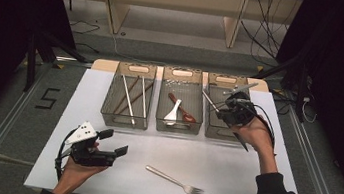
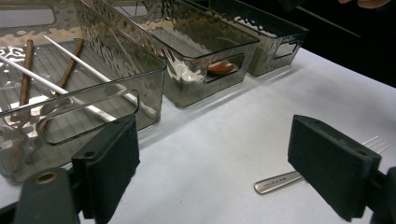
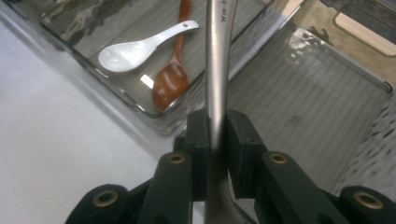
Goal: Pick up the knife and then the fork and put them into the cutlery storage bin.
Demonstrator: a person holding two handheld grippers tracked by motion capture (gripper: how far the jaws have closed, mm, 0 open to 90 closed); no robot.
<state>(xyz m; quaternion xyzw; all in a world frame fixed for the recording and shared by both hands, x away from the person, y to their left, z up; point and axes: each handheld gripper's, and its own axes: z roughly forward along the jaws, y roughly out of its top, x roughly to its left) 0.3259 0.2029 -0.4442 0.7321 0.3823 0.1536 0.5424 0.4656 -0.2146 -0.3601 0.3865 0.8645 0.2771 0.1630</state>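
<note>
My right gripper [image 1: 221, 107] hovers over the right-hand clear bin [image 1: 216, 132], shut on the handle of a silver metal utensil [image 3: 217, 60]. The handle [image 1: 209, 100] sticks out up and to the left, and its head is hidden behind the jaws. In the right gripper view the right gripper [image 3: 217, 126] sits above that bin's bare ribbed floor [image 3: 303, 102]. A silver fork [image 1: 176, 181] lies on the white table near the front. My left gripper [image 1: 114, 141] rests at the front left, open, with nothing between its pads. From the left gripper [image 2: 215, 158] the fork's handle [image 2: 280, 181] lies ahead to the right.
The middle bin [image 1: 177, 127] holds a white spoon [image 3: 135, 49] and a brown wooden spoon [image 3: 170, 81]. The left bin [image 1: 124, 121] holds several chopsticks [image 2: 70, 70], white and brown. Wooden shelving and cables stand beyond the table's far edge.
</note>
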